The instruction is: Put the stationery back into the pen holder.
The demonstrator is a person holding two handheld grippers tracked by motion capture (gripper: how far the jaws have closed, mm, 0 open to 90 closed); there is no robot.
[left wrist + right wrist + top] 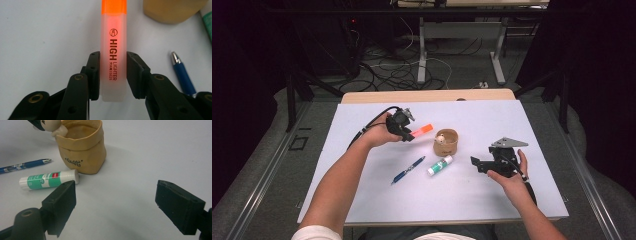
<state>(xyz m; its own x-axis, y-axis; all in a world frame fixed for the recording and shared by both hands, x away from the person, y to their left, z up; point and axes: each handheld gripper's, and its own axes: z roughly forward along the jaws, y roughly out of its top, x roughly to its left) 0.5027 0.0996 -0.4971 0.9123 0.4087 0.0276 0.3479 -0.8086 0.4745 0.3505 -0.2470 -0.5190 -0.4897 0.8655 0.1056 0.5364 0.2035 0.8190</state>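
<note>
My left gripper [407, 131] is shut on an orange highlighter [422, 129], just left of a tan paper pouch [446, 142]. In the left gripper view both pads press the sides of the highlighter's translucent barrel [113, 37], and its orange end points away toward the pouch [172, 10]. My right gripper [477, 164] rests at the right of the white mat with its jaws wide apart and nothing between them. In the right gripper view it [115, 195] faces the pouch [82, 152] and a green and white glue stick [48, 180].
A blue pen [408, 170] lies in front of the pouch, beside the glue stick [440, 165]. A small round wooden piece [52, 125] sits at the pouch's rim. The white mat [362, 200] ends at the table's front edge, where the forearms come in.
</note>
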